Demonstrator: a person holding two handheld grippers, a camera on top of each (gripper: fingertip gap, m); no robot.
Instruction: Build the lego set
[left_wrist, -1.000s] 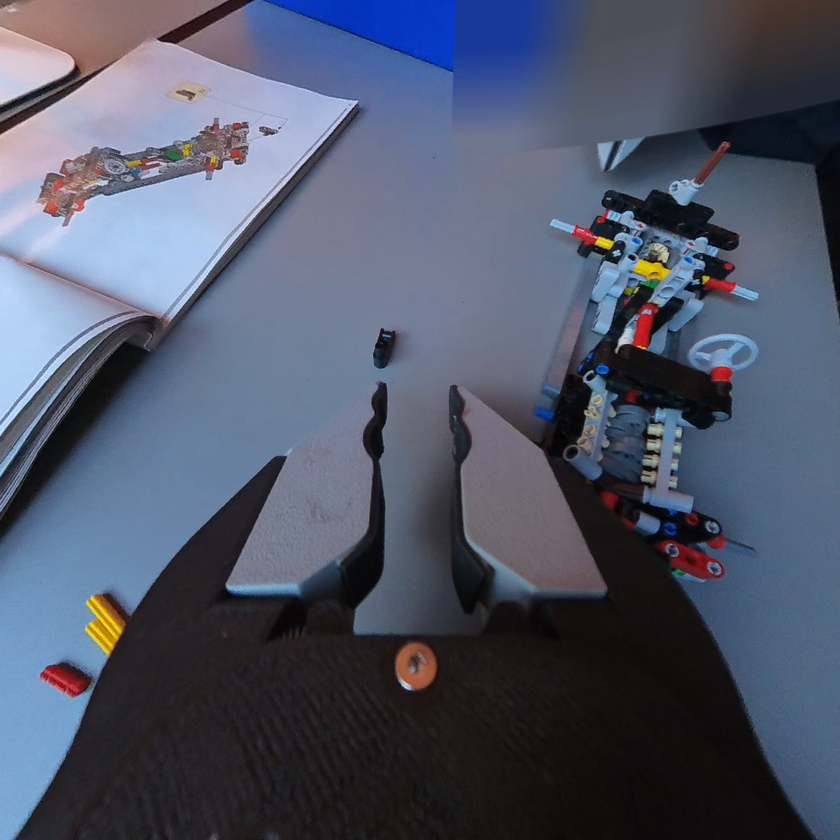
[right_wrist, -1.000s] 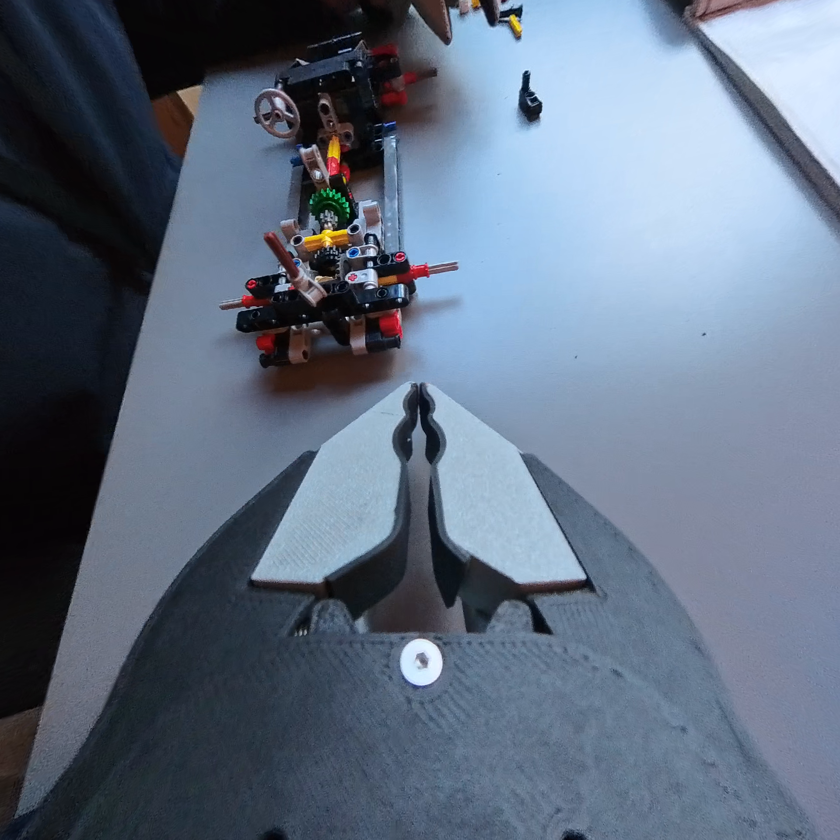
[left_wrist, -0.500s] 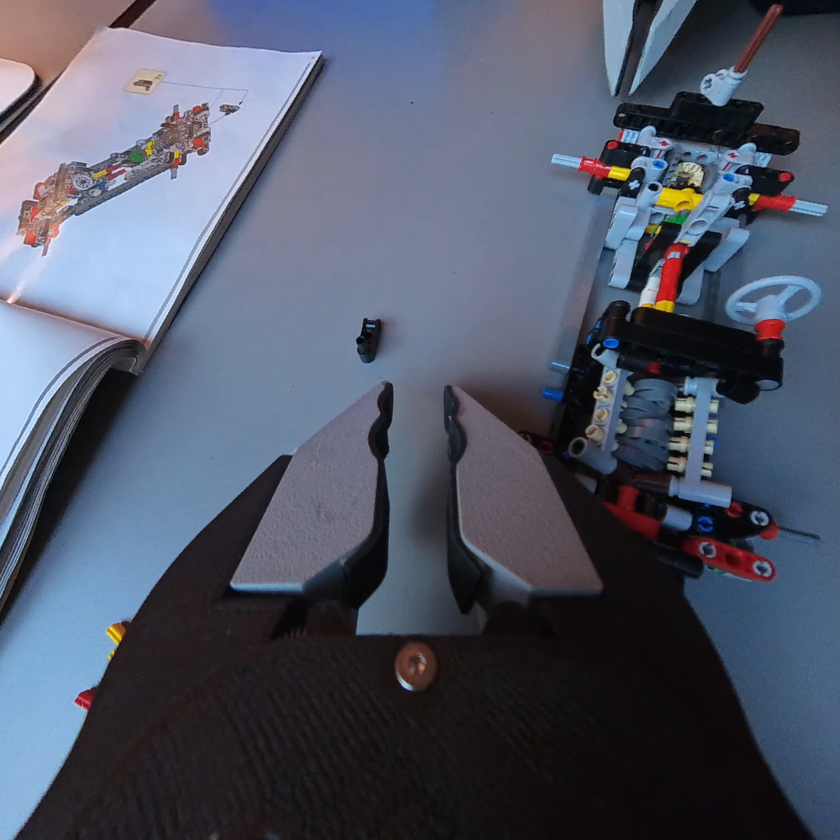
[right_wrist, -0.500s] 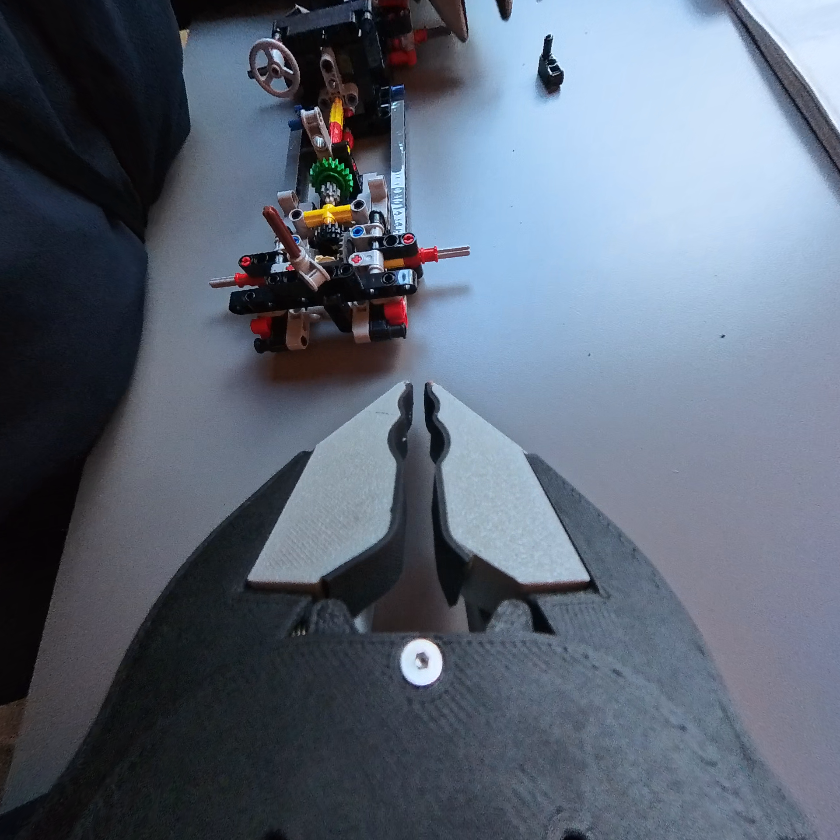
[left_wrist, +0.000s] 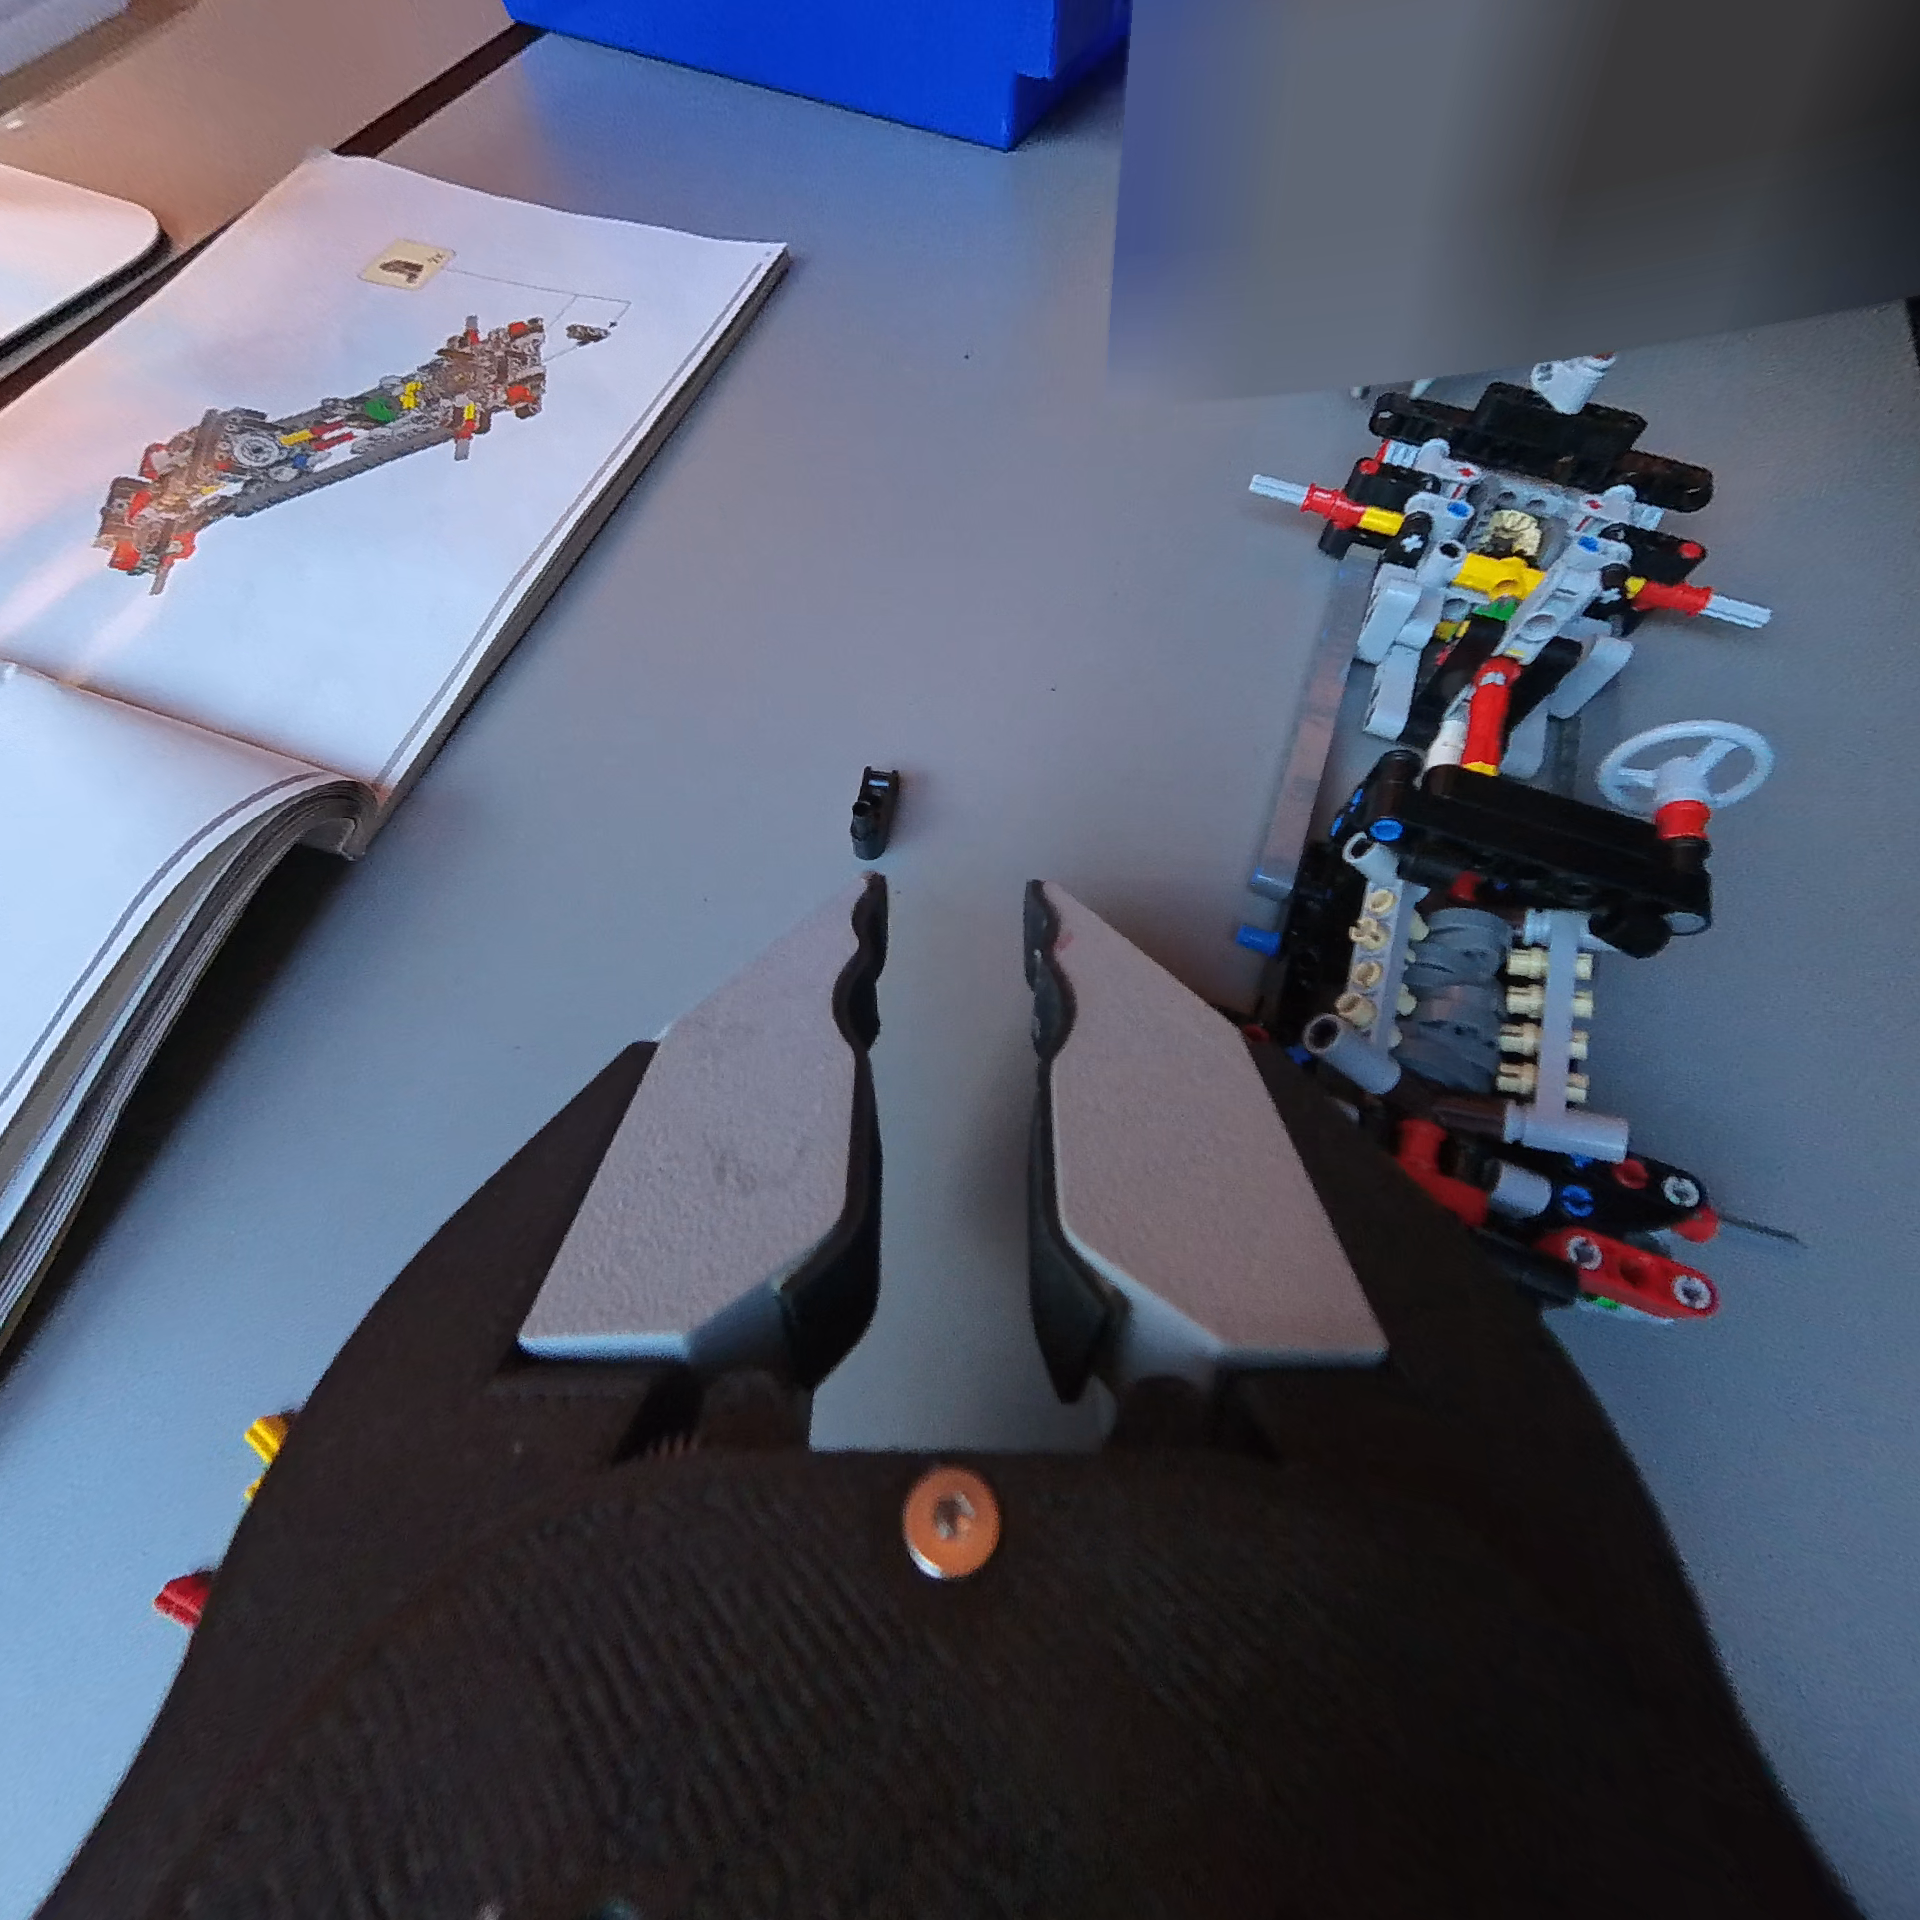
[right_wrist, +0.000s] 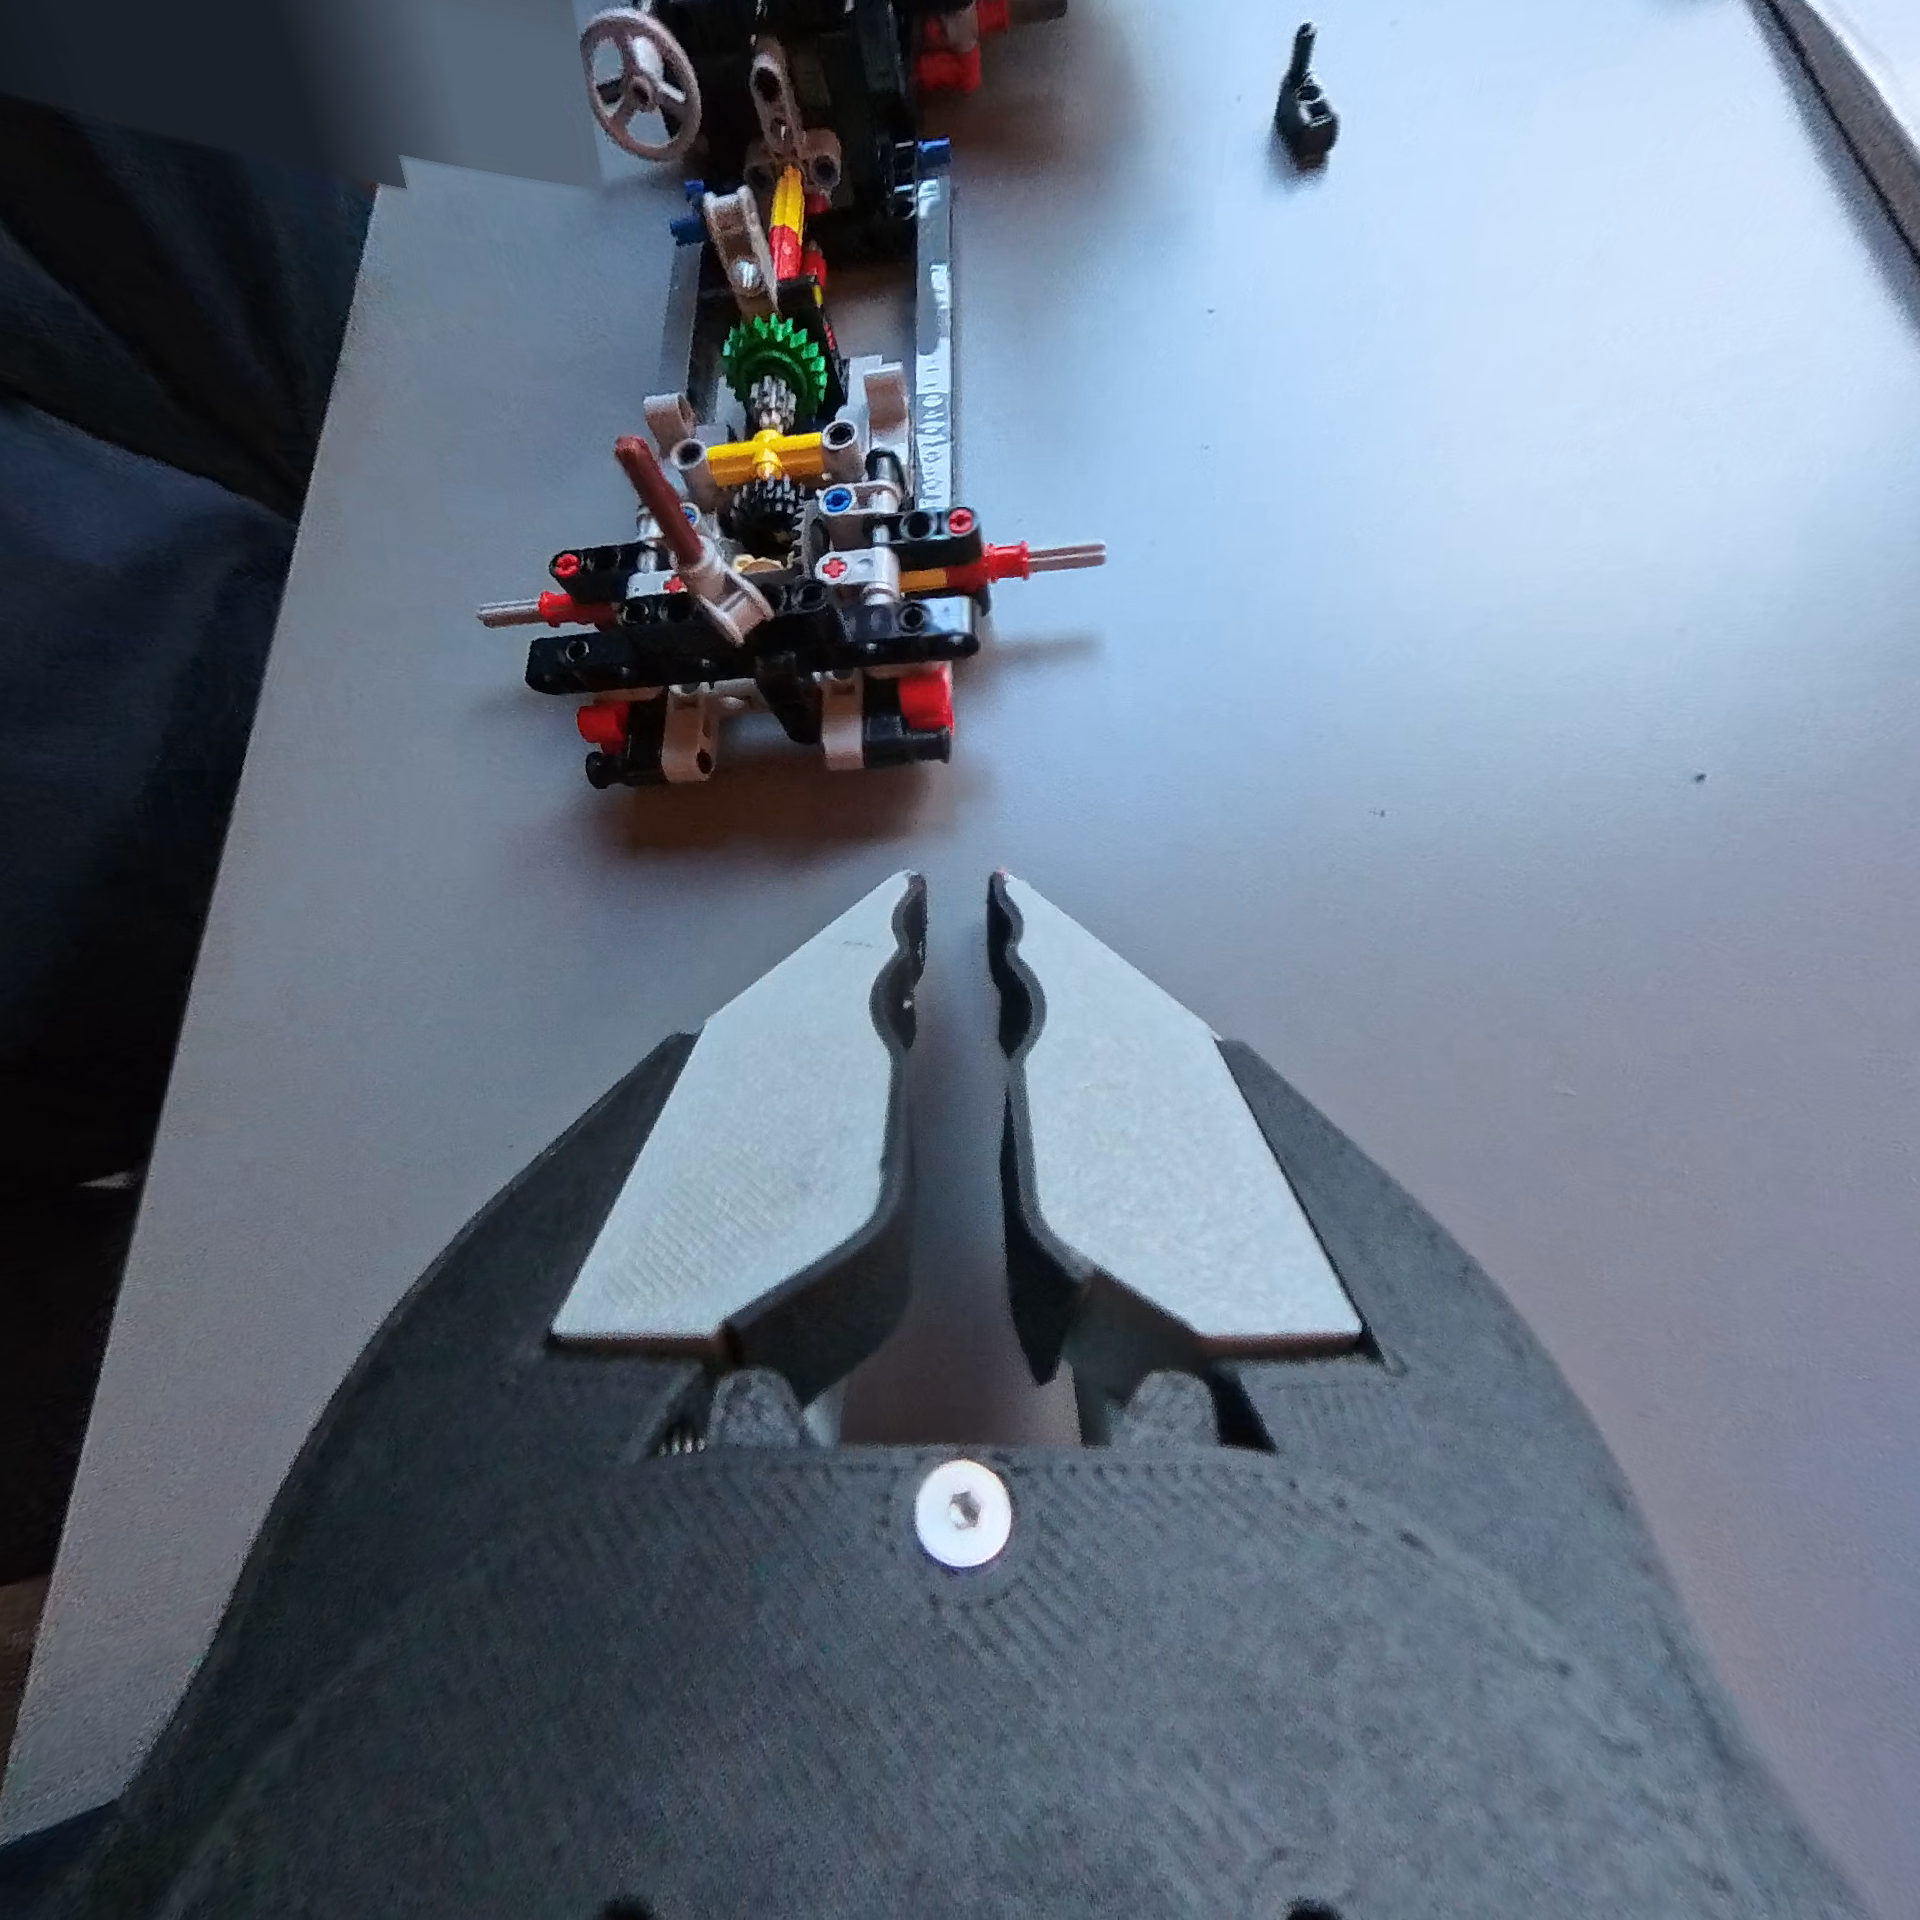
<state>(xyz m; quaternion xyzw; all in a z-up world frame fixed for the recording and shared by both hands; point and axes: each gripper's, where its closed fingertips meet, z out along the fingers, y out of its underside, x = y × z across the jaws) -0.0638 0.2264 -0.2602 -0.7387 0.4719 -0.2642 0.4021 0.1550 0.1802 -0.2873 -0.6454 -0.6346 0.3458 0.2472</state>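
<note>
Left wrist view: my left gripper (left_wrist: 954, 883) hangs over the grey table (left_wrist: 935, 520) with its fingers apart and only bare table showing between them. A small black connector piece (left_wrist: 875, 812) lies on the table just beyond my left fingertip (left_wrist: 871, 904), at about 11 o'clock from the gripper, near it but apart. At 2 o'clock sits a brick-built chassis model (left_wrist: 1496, 831) with a white steering wheel (left_wrist: 1688, 769), lying lengthwise along the table's right side. At 10 o'clock an open instruction booklet (left_wrist: 343, 499) shows a picture of a similar model. A blue box (left_wrist: 862, 62) stands at 12 o'clock, far back. Small yellow and red pieces (left_wrist: 208, 1538) peek out at 8 o'clock beside the gripper body.

Right wrist view: my right gripper (right_wrist: 954, 883) has its fingers slightly apart, a narrow slot of table (right_wrist: 1455, 727) between them, nothing gripped. The chassis model (right_wrist: 769, 582) lies just ahead at 11 o'clock, its near end close to my fingertips but not touching. The black connector piece (right_wrist: 1304, 99) rests far off at 1 o'clock. Dark clothing (right_wrist: 125, 520) fills the 9 o'clock side past the table edge.
</note>
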